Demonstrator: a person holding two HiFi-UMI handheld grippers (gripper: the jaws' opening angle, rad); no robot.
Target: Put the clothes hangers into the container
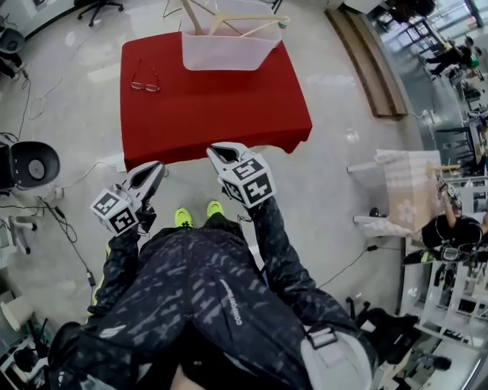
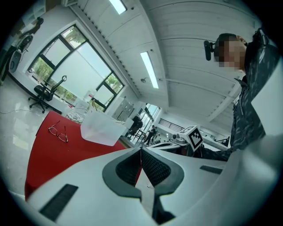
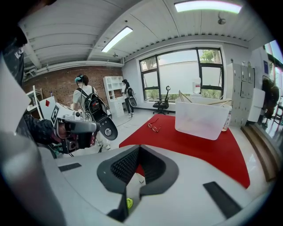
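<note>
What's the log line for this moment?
left gripper: shut, empty | right gripper: shut, empty | hangers: in container | glasses: on table

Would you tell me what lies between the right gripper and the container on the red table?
Between the right gripper and the container lies only bare red cloth in the head view; the glasses sit aside.

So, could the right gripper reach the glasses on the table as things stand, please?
Probably yes: the right gripper hangs at the near edge of the table, and nothing stands between it and the glasses. Its jaws are shut, so they must open first.
</note>
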